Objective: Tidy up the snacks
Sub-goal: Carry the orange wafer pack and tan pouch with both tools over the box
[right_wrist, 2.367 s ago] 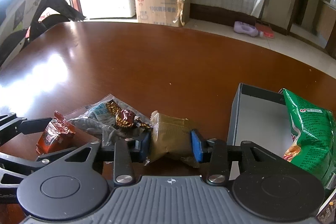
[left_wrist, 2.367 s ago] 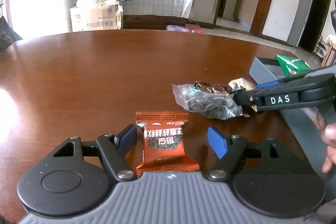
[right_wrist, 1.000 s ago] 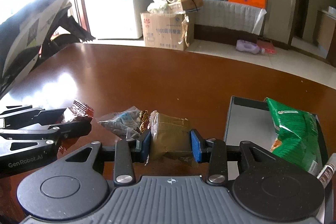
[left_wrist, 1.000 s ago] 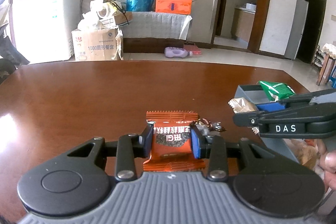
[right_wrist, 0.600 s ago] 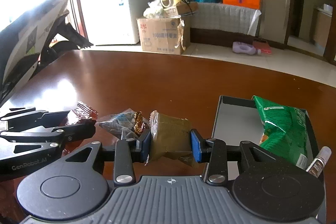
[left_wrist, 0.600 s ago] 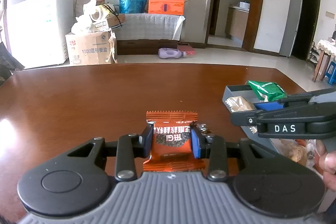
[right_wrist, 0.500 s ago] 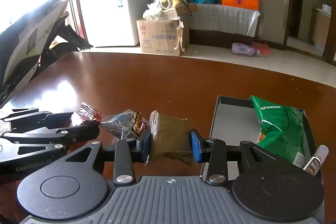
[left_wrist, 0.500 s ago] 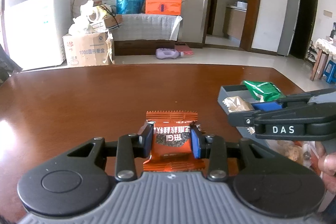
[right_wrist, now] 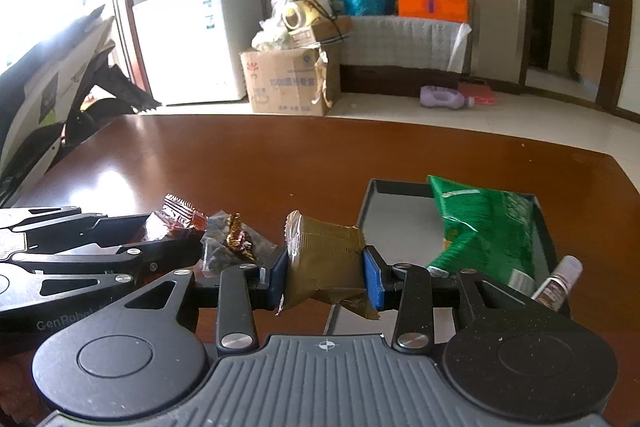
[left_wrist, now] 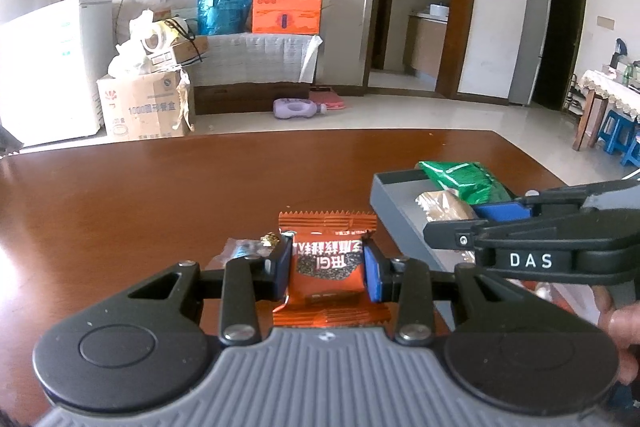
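Left gripper (left_wrist: 326,269): blue pads pinched against both sides of an orange snack packet (left_wrist: 327,259), which sits upright between them, crimped top edge forward, dark printed panel facing the camera; packet carried clear of the table (left_wrist: 160,195). Right gripper (right_wrist: 325,275): pads clamped on a crumpled olive-brown snack packet (right_wrist: 326,259), one sealed end sticking out past the left pad, a loose corner hanging below. The two tools are side by side, the right one's black arm marked "DAS" crossing the right part of the left wrist view, with a bit of the person's hand (left_wrist: 622,319) behind it. Just beyond the left gripper's tips, on the wood, lies a clear bag of dark seeds (right_wrist: 228,247) with a small gold-wrapped candy (right_wrist: 236,235) on or against it; which, I cannot tell. Toward the right edge of the table stands a grey tray (right_wrist: 366,203), long side running away from the viewer. Inside it, a green snack bag (right_wrist: 484,223) leans along the right wall, and a small capped bottle (right_wrist: 558,281) pokes up at the near right corner. The brown packet is held over the tray's near left corner. The rest of the glossy brown tabletop toward the far edge catches window glare at the left.
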Demonstrator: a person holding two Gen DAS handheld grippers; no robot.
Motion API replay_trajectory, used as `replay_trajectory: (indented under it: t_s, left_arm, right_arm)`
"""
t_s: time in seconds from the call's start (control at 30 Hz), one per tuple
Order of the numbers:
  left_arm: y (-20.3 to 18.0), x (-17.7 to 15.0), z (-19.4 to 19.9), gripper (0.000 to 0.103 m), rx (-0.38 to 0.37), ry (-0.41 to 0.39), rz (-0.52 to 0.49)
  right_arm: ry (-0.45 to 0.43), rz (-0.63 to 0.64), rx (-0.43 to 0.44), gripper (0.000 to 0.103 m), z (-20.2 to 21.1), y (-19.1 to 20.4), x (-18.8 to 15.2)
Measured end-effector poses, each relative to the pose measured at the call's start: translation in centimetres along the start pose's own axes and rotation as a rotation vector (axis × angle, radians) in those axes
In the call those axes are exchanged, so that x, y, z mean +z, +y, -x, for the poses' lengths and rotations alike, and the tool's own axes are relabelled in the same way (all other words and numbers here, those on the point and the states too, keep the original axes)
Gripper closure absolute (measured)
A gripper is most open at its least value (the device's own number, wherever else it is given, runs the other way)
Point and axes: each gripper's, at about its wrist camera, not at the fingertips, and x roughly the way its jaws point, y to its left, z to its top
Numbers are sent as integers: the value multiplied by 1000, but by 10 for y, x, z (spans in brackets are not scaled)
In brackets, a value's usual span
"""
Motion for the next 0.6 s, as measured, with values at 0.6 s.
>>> replay_trajectory:
  t_s: [0.6]
  left_arm:
    - [-34,8,-10,69,-61,-9,-21]
  right_arm:
    - [-16,-37,-40,62,15,-17,-5]
